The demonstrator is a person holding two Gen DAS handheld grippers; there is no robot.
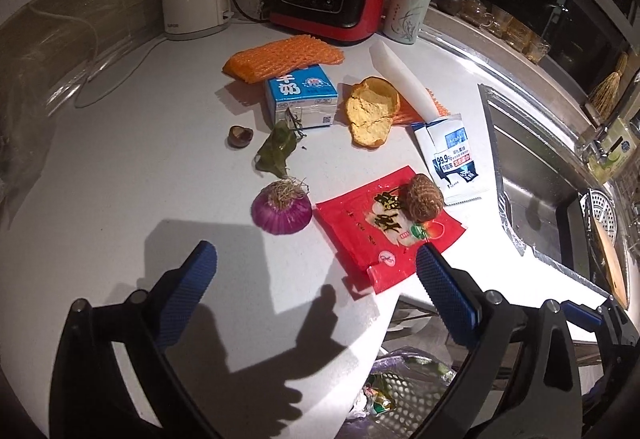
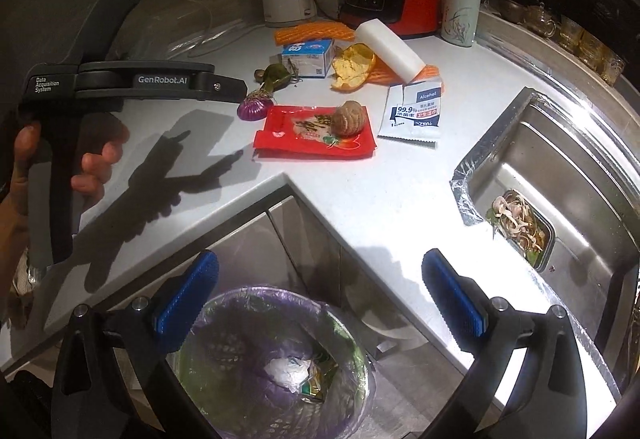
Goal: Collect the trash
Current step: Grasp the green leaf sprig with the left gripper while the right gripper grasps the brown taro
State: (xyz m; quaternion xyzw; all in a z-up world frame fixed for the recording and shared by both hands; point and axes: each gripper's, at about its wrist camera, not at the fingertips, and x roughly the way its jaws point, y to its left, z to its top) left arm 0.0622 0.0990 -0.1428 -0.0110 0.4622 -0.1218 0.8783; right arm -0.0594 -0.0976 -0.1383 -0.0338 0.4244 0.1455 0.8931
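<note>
Both grippers, left (image 1: 316,279) & right (image 2: 320,287), hung open w/ nothing held, trash incl. red wrapper (image 1: 384,227) beside onion (image 1: 281,210); taro (image 1: 422,201) atop wrapper could roll off if yanked.

Your left tongs (image 1: 316,271) gape empty above the desk (image 1: 120,175); red wrapper (image 1: 384,227) just ahead; purple onion (image 1: 281,210) beside it; milk carton (image 1: 301,97) farther back.
</note>
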